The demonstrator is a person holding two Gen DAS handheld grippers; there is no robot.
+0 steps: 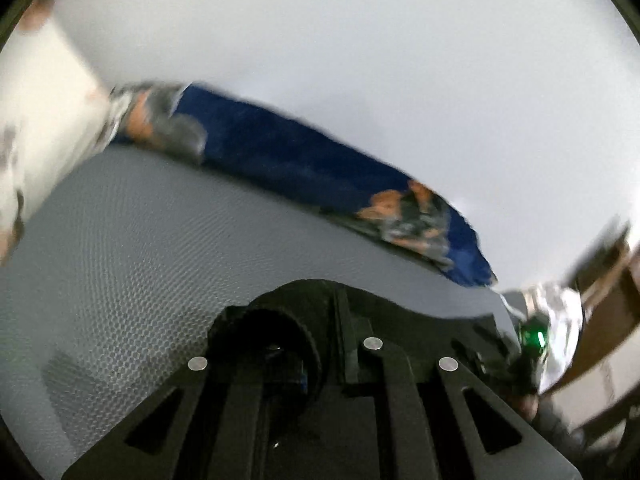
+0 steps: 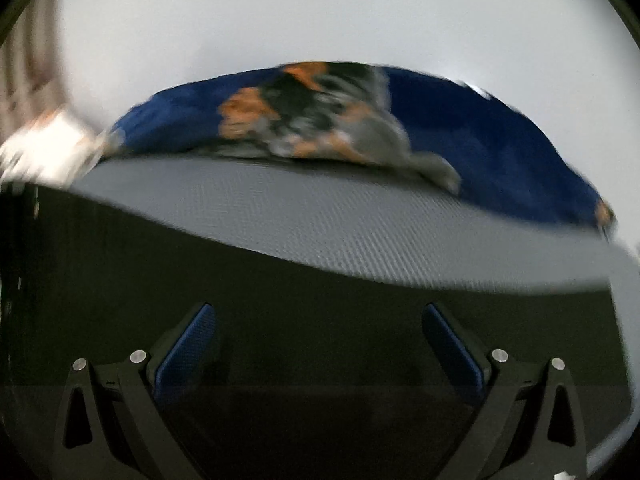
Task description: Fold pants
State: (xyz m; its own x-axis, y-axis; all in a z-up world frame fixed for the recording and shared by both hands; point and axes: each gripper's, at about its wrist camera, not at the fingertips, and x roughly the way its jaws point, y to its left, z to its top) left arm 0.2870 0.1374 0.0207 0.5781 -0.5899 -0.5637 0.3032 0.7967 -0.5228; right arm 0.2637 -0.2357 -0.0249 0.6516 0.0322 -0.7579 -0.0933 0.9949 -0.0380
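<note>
Grey textured bed under a pale wall carries the pants, a blue patterned heap lying crosswise ahead of both grippers. Left gripper is closed on nothing visible; right gripper gapes empty, seemingly squarer to the pants.

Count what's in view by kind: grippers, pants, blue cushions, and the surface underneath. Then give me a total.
Grippers: 2, the left gripper and the right gripper
Black pants: 1
Blue printed cushion: 1
Grey textured surface: 1
Total: 5
</note>
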